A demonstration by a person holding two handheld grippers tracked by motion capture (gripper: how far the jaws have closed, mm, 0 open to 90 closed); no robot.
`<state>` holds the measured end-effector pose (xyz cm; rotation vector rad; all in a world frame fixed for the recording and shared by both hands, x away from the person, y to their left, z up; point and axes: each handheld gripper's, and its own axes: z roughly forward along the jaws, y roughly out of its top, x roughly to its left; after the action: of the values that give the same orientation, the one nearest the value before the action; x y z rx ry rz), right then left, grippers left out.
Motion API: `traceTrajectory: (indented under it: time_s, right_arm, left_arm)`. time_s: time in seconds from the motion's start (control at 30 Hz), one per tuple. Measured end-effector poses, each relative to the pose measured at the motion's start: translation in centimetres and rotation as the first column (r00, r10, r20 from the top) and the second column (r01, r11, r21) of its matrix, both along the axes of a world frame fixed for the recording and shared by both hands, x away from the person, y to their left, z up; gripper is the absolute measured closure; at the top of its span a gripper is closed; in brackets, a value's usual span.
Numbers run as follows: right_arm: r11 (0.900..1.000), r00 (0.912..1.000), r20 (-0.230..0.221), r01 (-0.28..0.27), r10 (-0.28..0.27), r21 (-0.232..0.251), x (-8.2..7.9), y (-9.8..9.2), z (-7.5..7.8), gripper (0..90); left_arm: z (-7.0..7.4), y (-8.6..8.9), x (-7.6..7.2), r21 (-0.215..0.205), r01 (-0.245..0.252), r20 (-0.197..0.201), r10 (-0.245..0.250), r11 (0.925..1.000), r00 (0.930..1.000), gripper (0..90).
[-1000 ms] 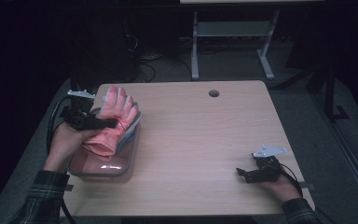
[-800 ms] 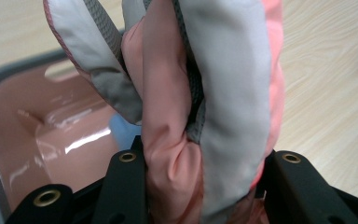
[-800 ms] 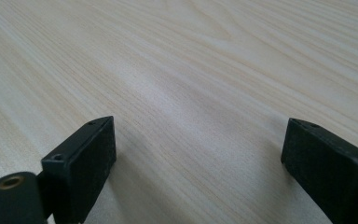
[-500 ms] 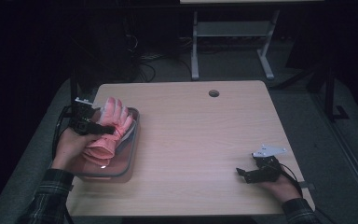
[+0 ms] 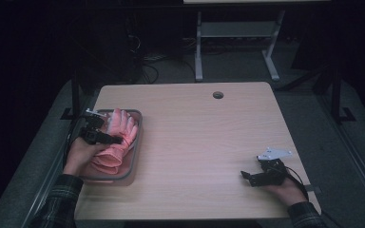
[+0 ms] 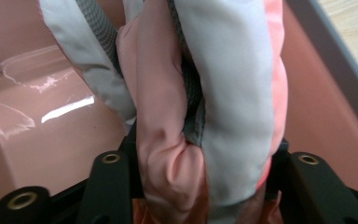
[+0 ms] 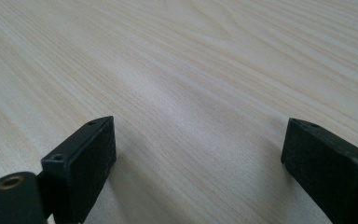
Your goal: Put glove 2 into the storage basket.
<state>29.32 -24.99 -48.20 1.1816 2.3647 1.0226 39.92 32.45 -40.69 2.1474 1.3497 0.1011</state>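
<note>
The left gripper (image 5: 105, 137) has just been opening its jaws, the pink-and-grey glove (image 6: 205, 116) still between them — inside the pink tray (image 5: 135, 142). Well right of the tray, the right gripper (image 5: 249, 178) rests spread on the table (image 5: 204, 137).

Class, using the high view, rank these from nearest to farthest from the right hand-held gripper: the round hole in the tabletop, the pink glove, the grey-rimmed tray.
Measured from the right hand-held gripper:
1. Round hole, toward the table's far edge, near the middle.
2. Grey-rimmed tray, at the table's left side; its near right rim comes next.
3. Pink glove, lying in that tray between the left hand-held gripper's jaws, slightly farther.
</note>
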Motion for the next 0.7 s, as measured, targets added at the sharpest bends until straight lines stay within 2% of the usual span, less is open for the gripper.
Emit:
traceTrajectory:
  time_s: [0.2,0.27,0.37,0.5,0.7]
  right_arm:
    - [1.0,1.0,0.001,0.0,0.0,-0.001,0.0,0.0,0.0,9.4]
    - [1.0,1.0,0.001,0.0,0.0,0.0,0.0,0.0,0.0,9.4]
    - [1.0,1.0,0.001,0.0,0.0,0.0,0.0,0.0,0.0,9.3]
    - [1.0,1.0,0.001,0.0,0.0,0.0,0.0,0.0,0.0,9.3]
    - [1.0,1.0,0.001,0.0,0.0,0.0,0.0,0.0,0.0,9.4]
  left_arm:
    - [-0.3,-0.2,0.1,0.005,0.018,0.013,-0.018,0.9998,0.9998,37.0]
    - [0.0,-0.1,0.1,0.001,0.027,0.018,-0.027,0.9996,0.9995,28.1]
    - [0.7,0.1,0.2,0.018,0.025,0.033,-0.025,0.9995,0.9991,16.8]
    - [2.3,0.6,-0.1,0.055,0.014,0.071,-0.018,0.9984,0.9973,13.3]
    - [4.5,1.4,-0.5,0.063,0.008,0.118,-0.015,0.998,0.993,13.3]
